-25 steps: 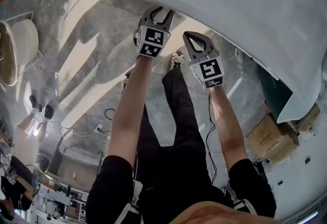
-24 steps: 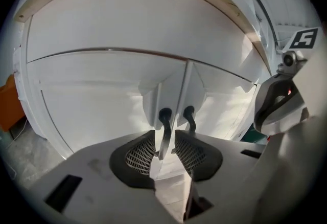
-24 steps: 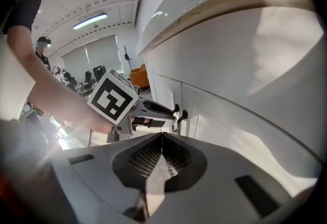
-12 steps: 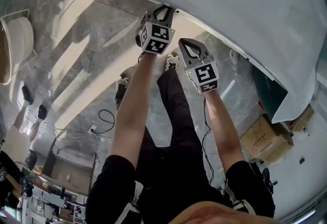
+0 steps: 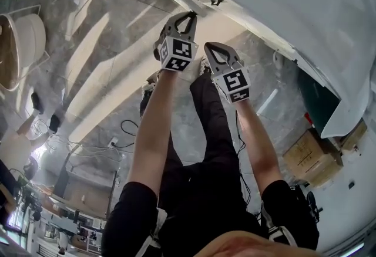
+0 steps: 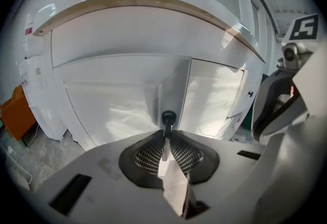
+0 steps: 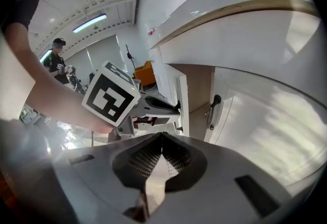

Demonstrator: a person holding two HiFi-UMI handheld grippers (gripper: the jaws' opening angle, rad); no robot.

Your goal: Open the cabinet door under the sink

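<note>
Left gripper view, my left gripper (image 6: pixel 166 135) clamped on the black knob (image 6: pixel 167 117), cabinet door (image 6: pixel 176 90) ajar, my right gripper (image 7: pixel 162 138) pinched closed, empty.

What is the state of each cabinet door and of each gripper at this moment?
left cabinet door: partly open, brown inside showing behind it
right cabinet door: closed
left gripper: shut on the black handle of the left cabinet door
right gripper: shut, nothing between its jaws, not touching the cabinet
</note>
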